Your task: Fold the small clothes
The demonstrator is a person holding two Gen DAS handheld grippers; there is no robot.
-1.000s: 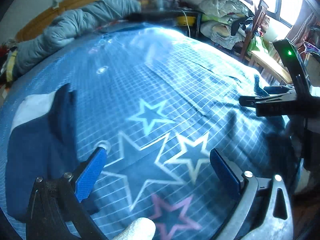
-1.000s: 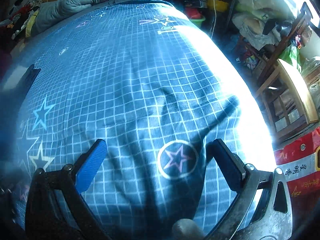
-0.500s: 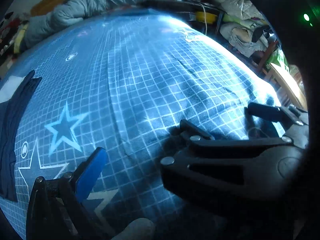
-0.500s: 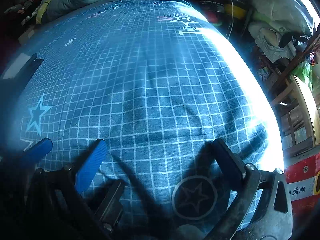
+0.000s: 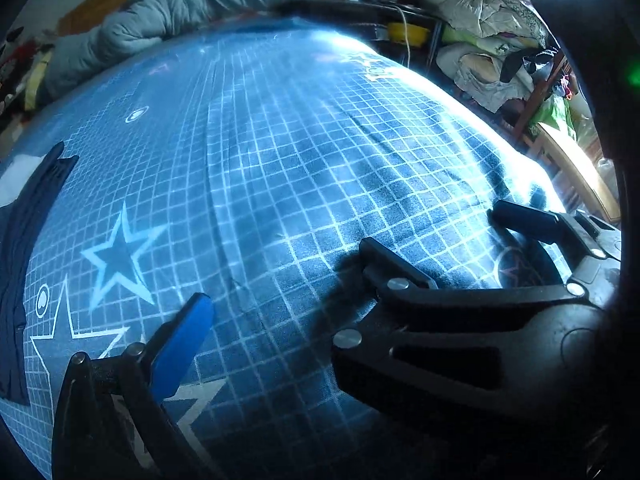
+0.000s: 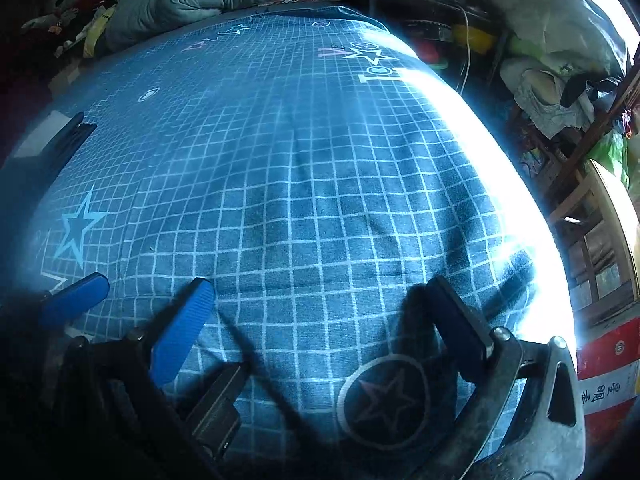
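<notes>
Far over at the left edge of the bed [image 5: 280, 128], on its blue checked sheet, lies the dark navy garment [image 5: 24, 240], flat and partly laid over something white whose nature I cannot make out; the right wrist view shows the same piece [image 6: 52, 148] well away from both tools. It looks like thin, limp knit cloth: light, soft, no stiffness to speak of, likely to sag and bunch when lifted, and not fragile. A sensible hold would be a pinch on an outer edge or corner, one tool at each end of the same side, so the fabric hangs straight instead of crumpling. Moving right, the left gripper [image 6: 92, 312] shows only one blue pad [image 5: 182, 350] in its own view, the other side being covered by the second tool, so how wide it stands I cannot tell; nothing appears between its pads. It is held low over the sheet near the bed's near edge, pointed up the mattress. Just beside it to the right, crossing in front of its camera, the right gripper [image 6: 320, 316] stands wide apart with only bare sheet between the pads, gripping nothing, angled forward and low above the circled star print [image 6: 384, 400], close to the bright right edge of the bed.
</notes>
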